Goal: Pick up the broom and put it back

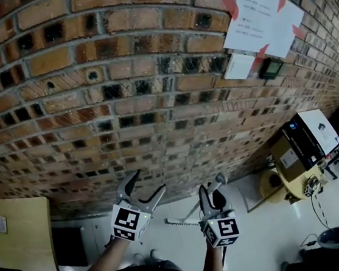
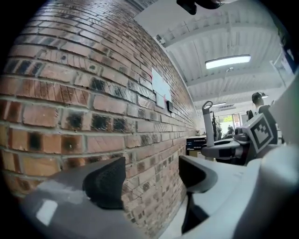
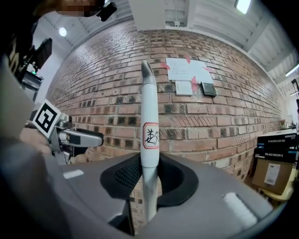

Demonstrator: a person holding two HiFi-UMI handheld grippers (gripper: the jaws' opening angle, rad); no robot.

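Observation:
The broom's white handle stands upright, and a red-edged label sits on it just above the pads. My right gripper is shut on this handle. In the head view the right gripper holds the broom handle close in front of the brick wall. The handle's grey tip pokes out above the jaws, and the broom's head is hidden. My left gripper hovers just left of it, open and empty. In the left gripper view the left gripper has only brick between its dark pads.
Papers are taped high on the wall. At the right stand a cardboard box with a black-and-white box on top, and a yellow stool. A wooden board lies at the lower left. A person's leg and shoe are at the lower right.

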